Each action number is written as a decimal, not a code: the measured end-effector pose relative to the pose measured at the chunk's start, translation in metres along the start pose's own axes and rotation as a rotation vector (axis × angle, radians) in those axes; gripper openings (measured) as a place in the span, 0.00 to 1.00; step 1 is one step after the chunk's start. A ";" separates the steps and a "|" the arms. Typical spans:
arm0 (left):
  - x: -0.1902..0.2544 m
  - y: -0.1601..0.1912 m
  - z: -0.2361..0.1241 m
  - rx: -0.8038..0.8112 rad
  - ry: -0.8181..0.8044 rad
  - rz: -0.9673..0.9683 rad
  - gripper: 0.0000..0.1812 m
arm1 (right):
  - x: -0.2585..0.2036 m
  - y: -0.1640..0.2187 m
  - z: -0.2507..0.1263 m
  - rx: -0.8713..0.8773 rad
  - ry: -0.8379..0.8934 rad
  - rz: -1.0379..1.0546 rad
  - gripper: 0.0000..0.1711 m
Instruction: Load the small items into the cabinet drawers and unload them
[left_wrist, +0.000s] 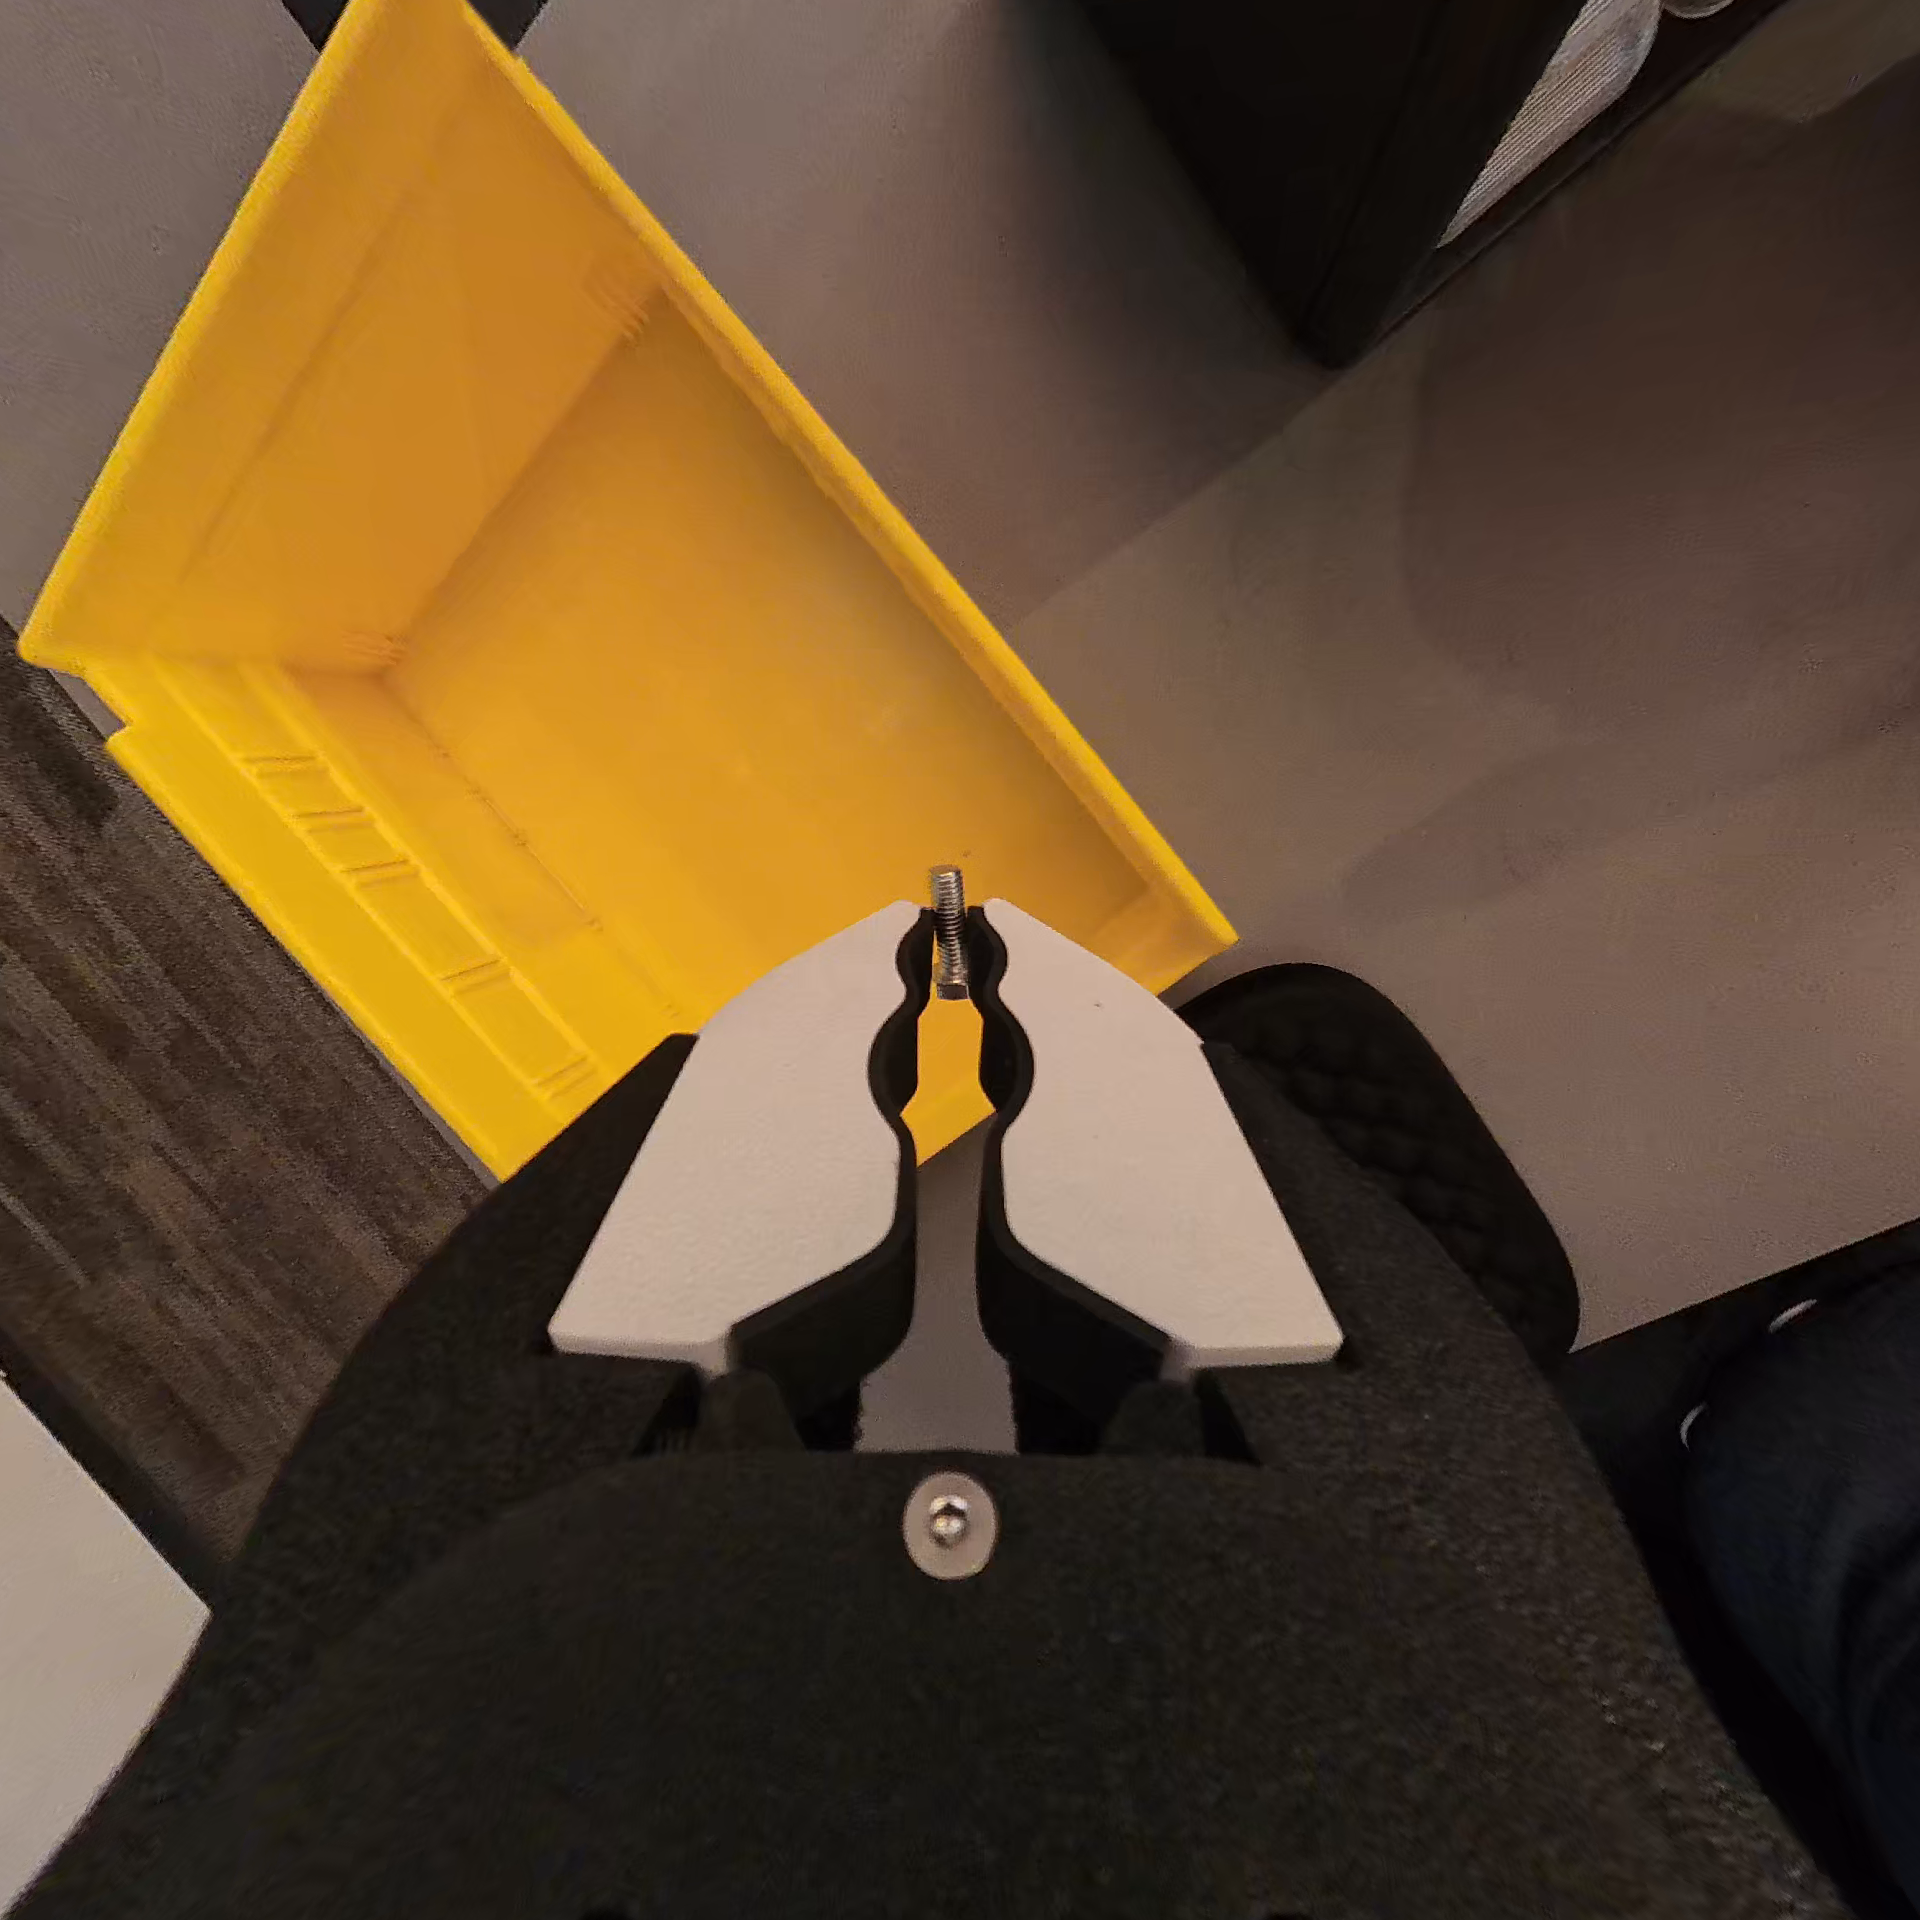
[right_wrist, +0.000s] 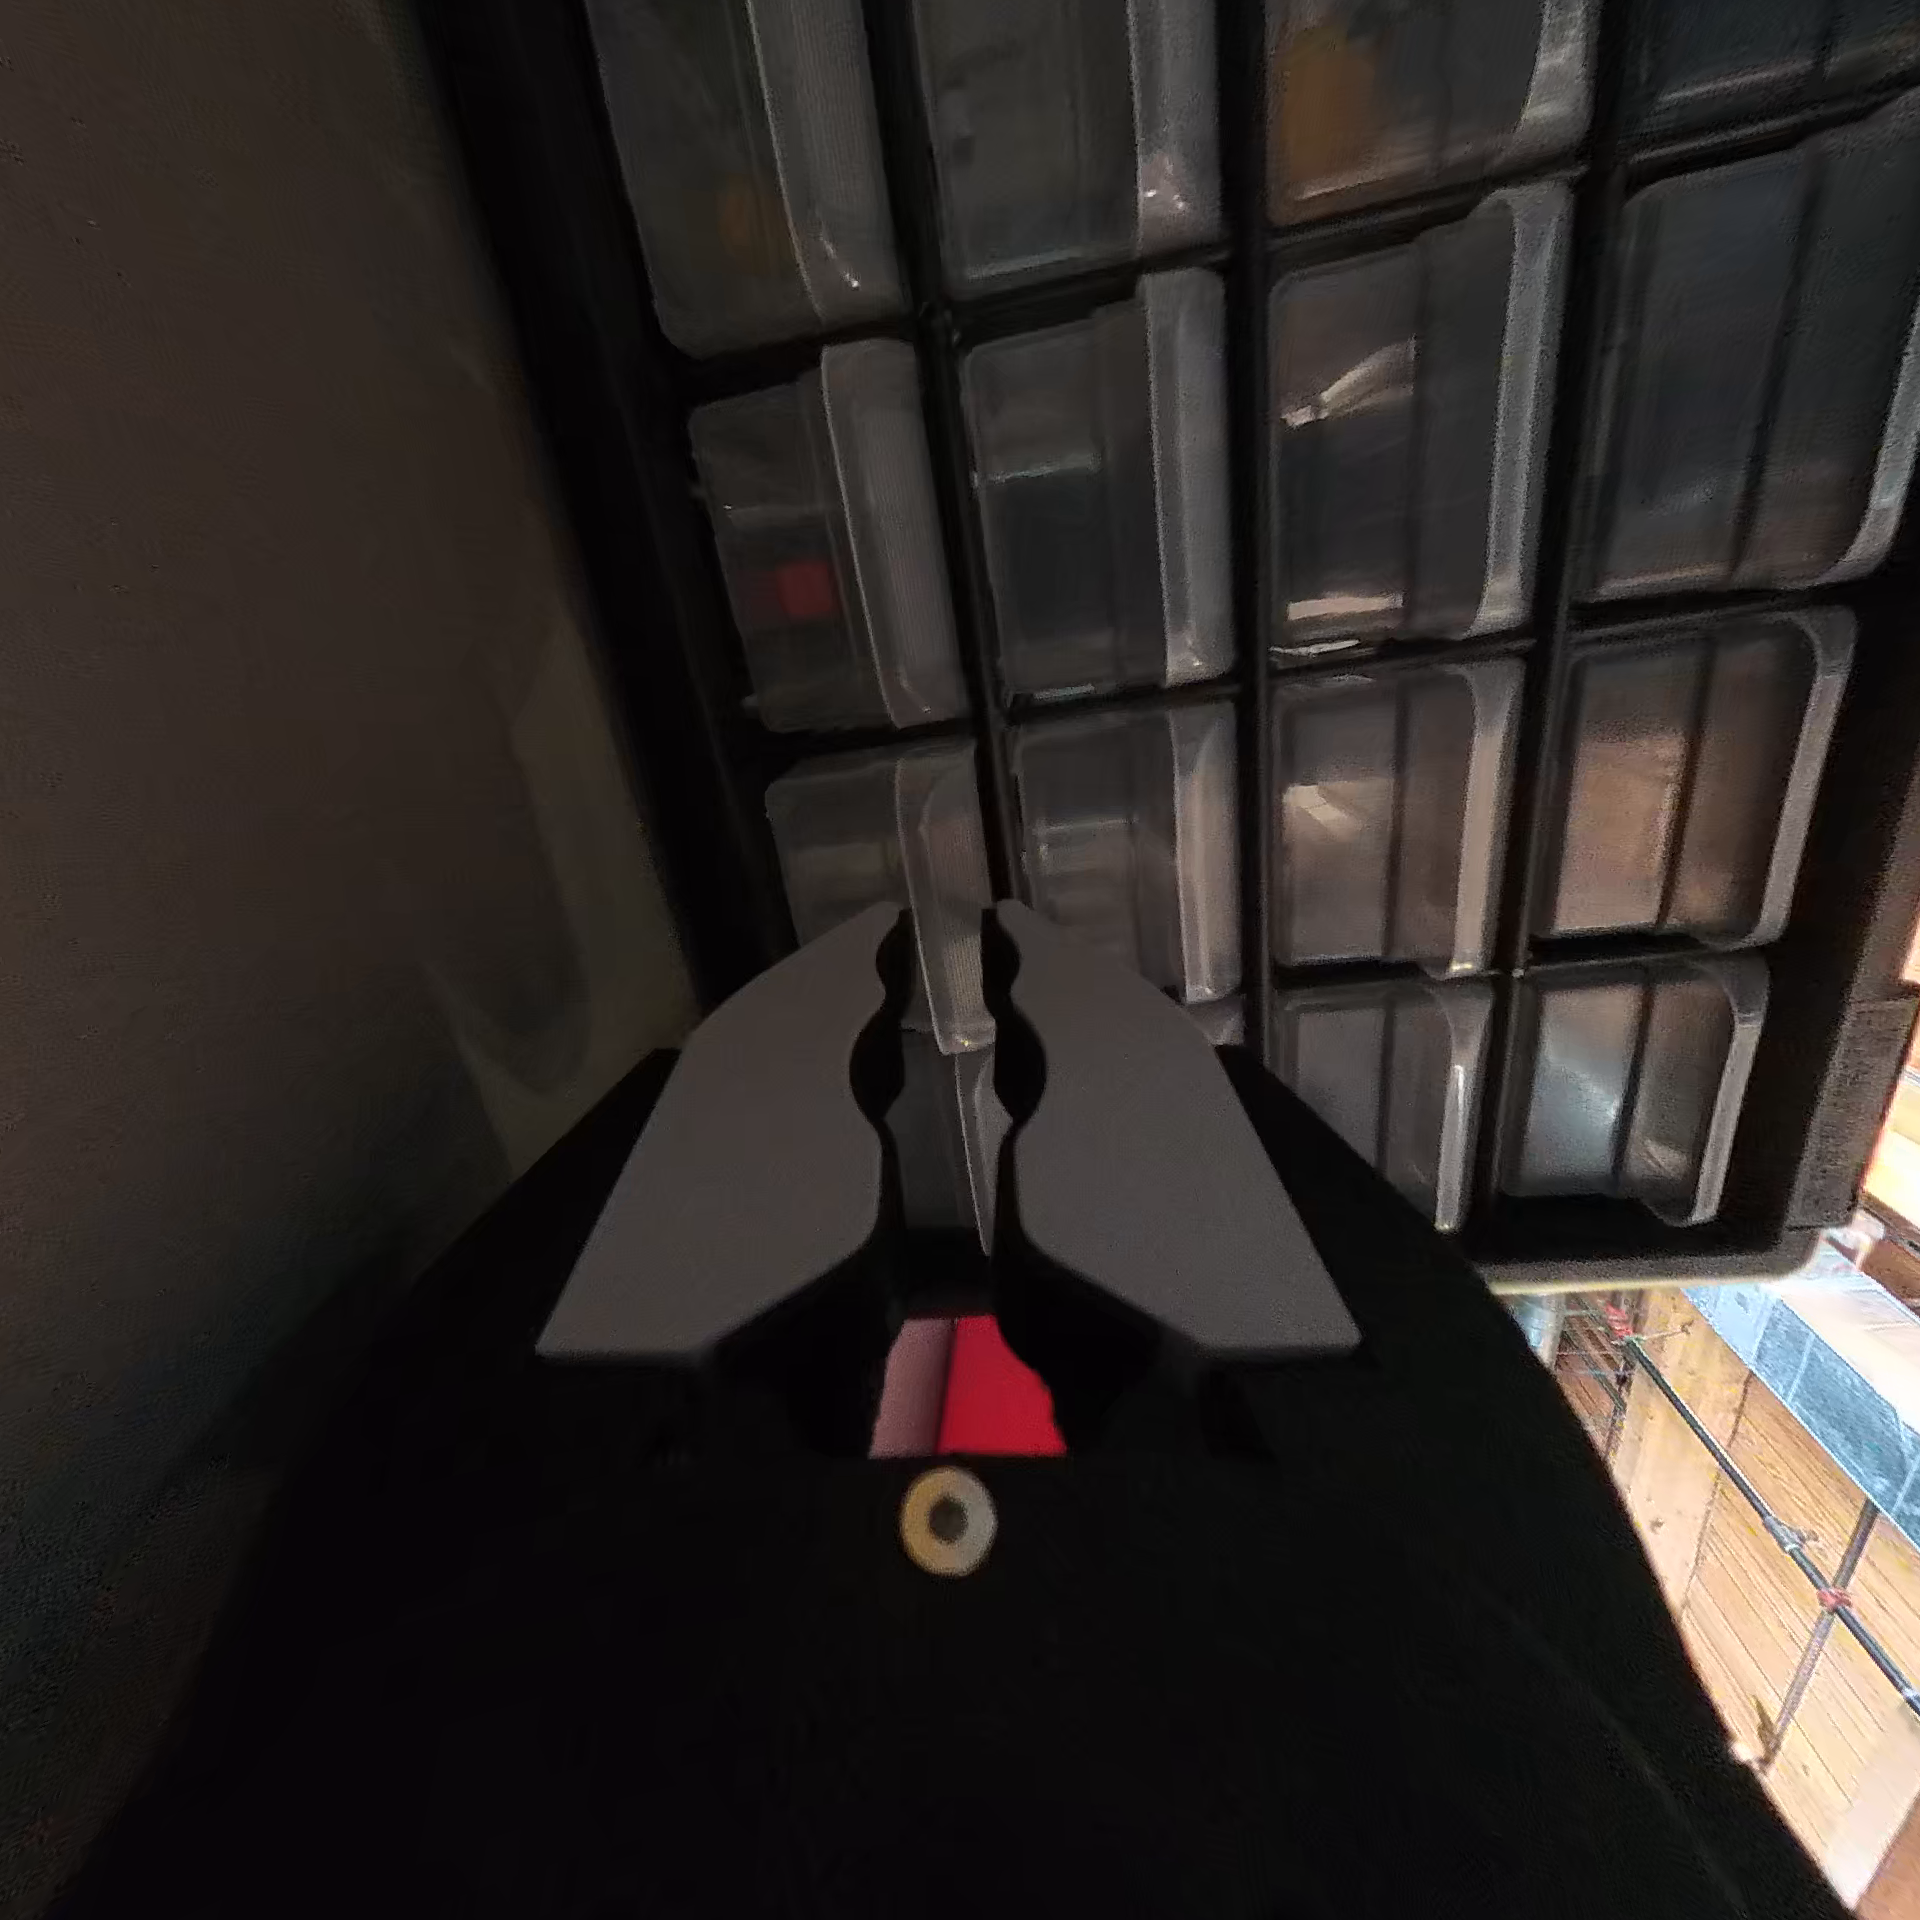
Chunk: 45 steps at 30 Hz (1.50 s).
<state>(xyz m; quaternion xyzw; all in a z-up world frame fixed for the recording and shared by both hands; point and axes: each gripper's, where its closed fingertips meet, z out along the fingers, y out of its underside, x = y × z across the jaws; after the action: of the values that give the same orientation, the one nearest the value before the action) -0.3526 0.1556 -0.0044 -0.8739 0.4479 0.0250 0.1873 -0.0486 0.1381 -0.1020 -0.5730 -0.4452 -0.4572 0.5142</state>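
Left gripper (left_wrist: 954, 914) clamped on small silver threaded bolt (left_wrist: 948, 933), poised above empty yellow plastic bin (left_wrist: 582, 623). Right gripper (right_wrist: 951, 920) closed on clear plastic drawer handle (right_wrist: 951, 977) of black multi-drawer cabinet (right_wrist: 1808, 1236). Advice: pull drawer straight, keep bolt vertical.

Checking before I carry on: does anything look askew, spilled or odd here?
Nothing spilled or damaged. The left gripper pinches a small bolt over the empty yellow bin. The right gripper closes on a clear drawer's handle at the cabinet; that drawer juts out slightly beyond its neighbours.
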 end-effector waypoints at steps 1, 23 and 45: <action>0.002 -0.001 0.000 0.001 0.001 0.005 0.03 | 0.000 0.000 -0.003 -0.004 -0.008 0.001 0.08; 0.230 -0.123 0.052 0.054 0.278 0.455 0.03 | -0.011 -0.019 -0.084 0.073 -0.028 -0.079 0.07; 0.244 -0.169 0.142 -0.131 0.101 0.426 0.03 | -0.016 -0.021 -0.087 0.082 -0.069 -0.080 0.08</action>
<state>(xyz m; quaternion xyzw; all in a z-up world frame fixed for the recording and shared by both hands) -0.0550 0.1059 -0.1361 -0.7699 0.6287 0.0493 0.0982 -0.0783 0.0526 -0.1097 -0.5485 -0.5036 -0.4389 0.5030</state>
